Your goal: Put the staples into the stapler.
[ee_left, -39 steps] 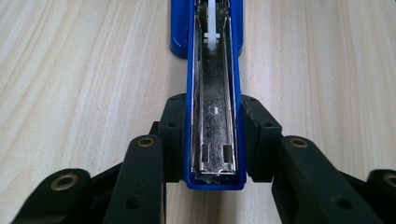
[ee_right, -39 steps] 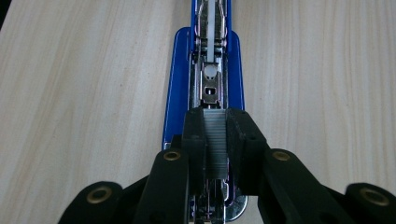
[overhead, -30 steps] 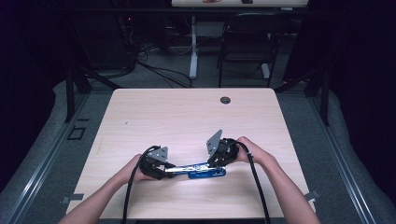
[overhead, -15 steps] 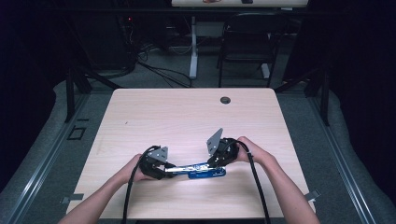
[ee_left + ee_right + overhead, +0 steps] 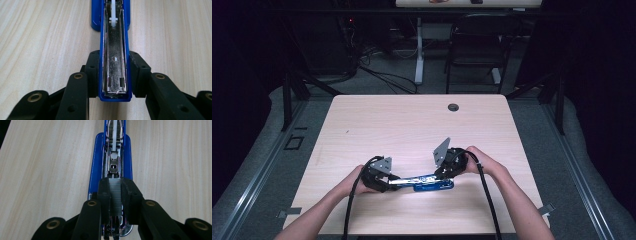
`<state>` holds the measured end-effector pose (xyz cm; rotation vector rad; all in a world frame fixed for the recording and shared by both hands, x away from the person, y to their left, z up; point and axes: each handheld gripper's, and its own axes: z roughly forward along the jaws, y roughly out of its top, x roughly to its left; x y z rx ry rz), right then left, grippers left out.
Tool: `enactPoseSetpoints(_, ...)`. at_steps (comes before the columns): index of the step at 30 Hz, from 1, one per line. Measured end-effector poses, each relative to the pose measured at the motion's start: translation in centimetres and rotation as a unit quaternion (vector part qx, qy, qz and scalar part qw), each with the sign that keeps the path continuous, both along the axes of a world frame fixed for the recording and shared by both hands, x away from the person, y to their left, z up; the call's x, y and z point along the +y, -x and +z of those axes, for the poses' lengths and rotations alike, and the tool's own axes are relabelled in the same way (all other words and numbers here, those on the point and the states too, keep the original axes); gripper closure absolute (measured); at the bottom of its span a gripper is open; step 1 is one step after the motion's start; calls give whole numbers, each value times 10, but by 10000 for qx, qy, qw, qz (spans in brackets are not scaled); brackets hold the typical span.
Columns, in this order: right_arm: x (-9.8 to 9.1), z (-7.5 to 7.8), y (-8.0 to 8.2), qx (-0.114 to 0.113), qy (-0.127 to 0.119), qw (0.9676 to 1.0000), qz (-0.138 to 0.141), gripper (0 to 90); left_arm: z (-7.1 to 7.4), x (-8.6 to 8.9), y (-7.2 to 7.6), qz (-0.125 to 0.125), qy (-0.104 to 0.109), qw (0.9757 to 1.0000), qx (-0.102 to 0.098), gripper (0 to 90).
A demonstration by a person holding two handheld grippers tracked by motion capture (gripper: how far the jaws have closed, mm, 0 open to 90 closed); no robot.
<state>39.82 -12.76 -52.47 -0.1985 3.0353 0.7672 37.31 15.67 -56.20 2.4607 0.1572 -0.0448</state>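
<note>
Right gripper view: right gripper (image 5: 115, 195) pinches a staple strip (image 5: 115, 196) over the open stapler (image 5: 96, 180).

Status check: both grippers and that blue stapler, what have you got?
Left gripper shut on stapler's opened top arm. Right gripper shut on staple strip, over stapler base. Table around it bare, nothing blocking.

a light wooden table (image 5: 412, 125) has a small dark round hole (image 5: 453, 107) near its far edge. behind it stands a dark chair (image 5: 474, 55).
</note>
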Motion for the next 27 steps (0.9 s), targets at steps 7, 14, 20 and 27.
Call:
enactPoseSetpoints(7,-1,1,0,8,42,10000,-1,781,0,0,0,1,2,10000,1,657)
enactPoseSetpoints(14,0,0,0,40,18,10000,-53,781,0,0,0,0,0,10000,2,657)
enactPoseSetpoints(20,1,1,0,66,66,9999,-115,781,0,0,0,2,-2,10000,6,657)
enactPoseSetpoints(27,3,2,3,-4,122,9999,-46,781,0,0,0,7,8,10000,10,657)
